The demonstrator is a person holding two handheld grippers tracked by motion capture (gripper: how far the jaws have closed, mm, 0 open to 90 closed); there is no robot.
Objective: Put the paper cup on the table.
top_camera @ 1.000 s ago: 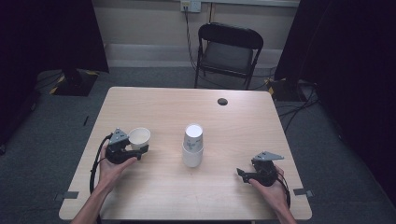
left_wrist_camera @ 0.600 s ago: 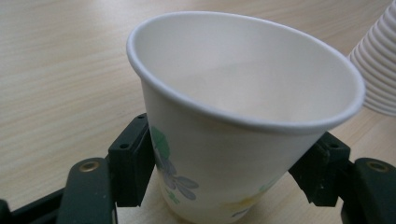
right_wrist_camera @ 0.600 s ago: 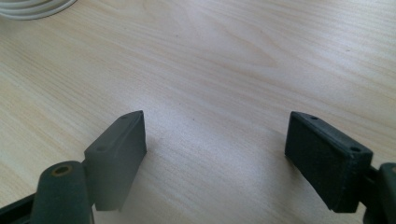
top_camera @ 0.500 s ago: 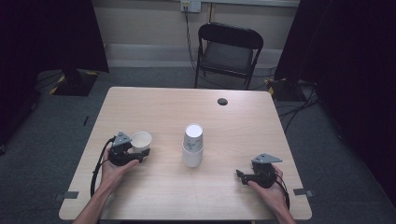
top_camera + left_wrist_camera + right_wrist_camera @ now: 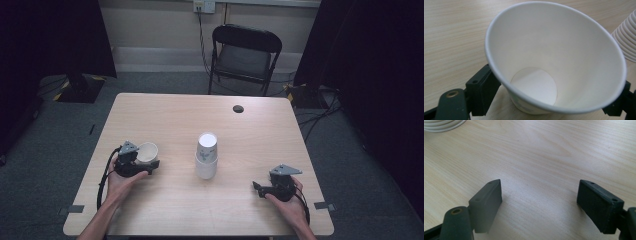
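Observation:
My left gripper is shut on a single white paper cup, one black jaw on each side of its lower wall. The cup is mouth-up and empty, tilted a little, low over the wooden table; I cannot tell whether its base touches the wood. A stack of upside-down white paper cups stands at the table's middle; its ribbed rims show to the right of the held cup. My right gripper rests at the near right, open, with bare wood between its jaws.
A small dark round hole or cap sits near the table's far edge. A black folding chair stands behind the table. The stack's lowest rims are at the top left of the right gripper view. Cables trail from both grippers.
The left gripper with the cup has drifted slightly toward the near edge. The right gripper has barely shifted.

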